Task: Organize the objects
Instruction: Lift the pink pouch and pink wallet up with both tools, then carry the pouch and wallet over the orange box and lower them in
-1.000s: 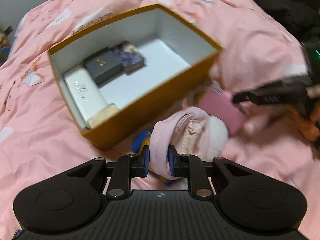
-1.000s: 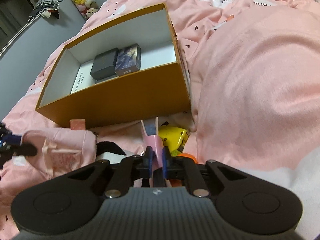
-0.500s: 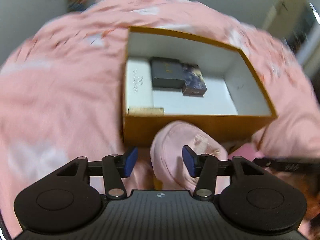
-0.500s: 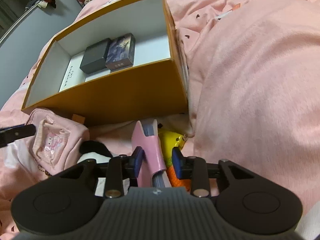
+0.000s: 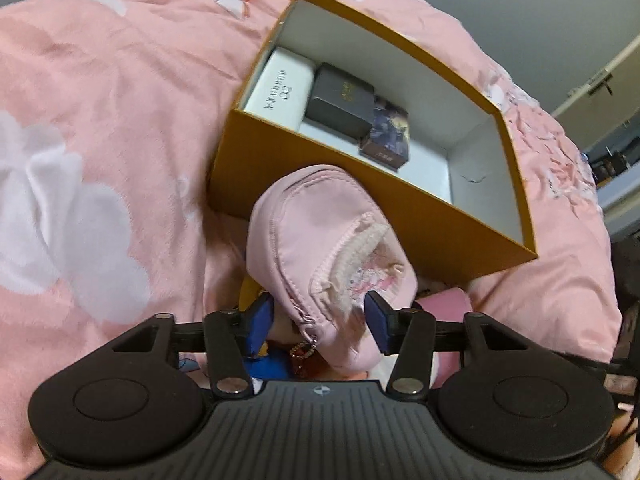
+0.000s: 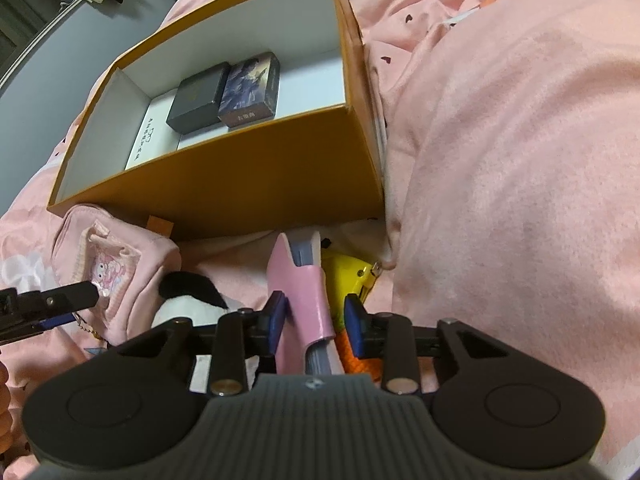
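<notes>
An orange box with a white inside lies open on the pink bed; it also shows in the right wrist view. It holds a white box, a black box and a dark picture box. My left gripper is open, its jaws on either side of a pink zip pouch lying in front of the box. My right gripper is open around a pink card case that stands between its jaws. The pouch and the left gripper's fingertip show at the left of the right view.
A yellow toy, an orange item and a black-and-white plush lie beside the pink case. A blue and yellow item lies under the pouch. Pink bedding rises high to the right of the box.
Both grippers have opened: the left let go of the pink pouch, the right let go of the pink card case. The left camera swung round the box.
</notes>
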A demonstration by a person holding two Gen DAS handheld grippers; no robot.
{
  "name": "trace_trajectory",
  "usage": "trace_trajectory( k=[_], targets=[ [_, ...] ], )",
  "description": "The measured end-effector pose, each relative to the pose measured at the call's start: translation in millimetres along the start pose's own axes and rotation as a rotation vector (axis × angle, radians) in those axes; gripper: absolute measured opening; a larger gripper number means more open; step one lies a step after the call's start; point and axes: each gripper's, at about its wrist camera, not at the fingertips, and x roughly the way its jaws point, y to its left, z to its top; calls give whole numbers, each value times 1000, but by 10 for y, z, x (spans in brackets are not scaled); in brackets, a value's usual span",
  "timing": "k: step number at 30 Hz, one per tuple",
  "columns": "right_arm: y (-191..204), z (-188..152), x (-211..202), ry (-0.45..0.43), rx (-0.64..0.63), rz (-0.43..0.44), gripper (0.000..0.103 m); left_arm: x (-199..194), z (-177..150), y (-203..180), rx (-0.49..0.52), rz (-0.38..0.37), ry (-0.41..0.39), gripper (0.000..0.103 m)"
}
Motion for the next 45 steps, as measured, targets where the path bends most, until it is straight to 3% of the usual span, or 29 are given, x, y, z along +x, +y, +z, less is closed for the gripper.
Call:
trace_trajectory(
  k=[1, 7, 13, 21, 27, 30, 35, 45],
  targets=[
    [15, -4, 8, 1, -7, 5, 29, 13, -7, 17, -15, 4, -4, 48],
    [217, -89, -142, -43, -113, -37, 23, -17, -42, 55, -25, -8, -36, 37],
    [270, -149, -489, -111, -142, -47, 23, -235, -23, 0, 123, -37, -53, 31],
    [281, -64, -975, -212, -90, 23, 22, -638, 104, -138, 275, -128, -50, 30],
    [395, 101, -1311, -314, -97, 86, 22, -787, 323, -409, 386, -177, -80, 30],
    [461, 270, -1370, -353, -106, 72, 22, -784, 473, -557, 440, -184, -92, 30],
    [537, 729, -1169, -363, -102, 32, 22, -614, 811, -818, 505, -208, -34, 30],
    [711, 1526, -113, -237, -136, -157, 22, 59, 1331, -1002, 641, -82, 103, 30]
  ],
)
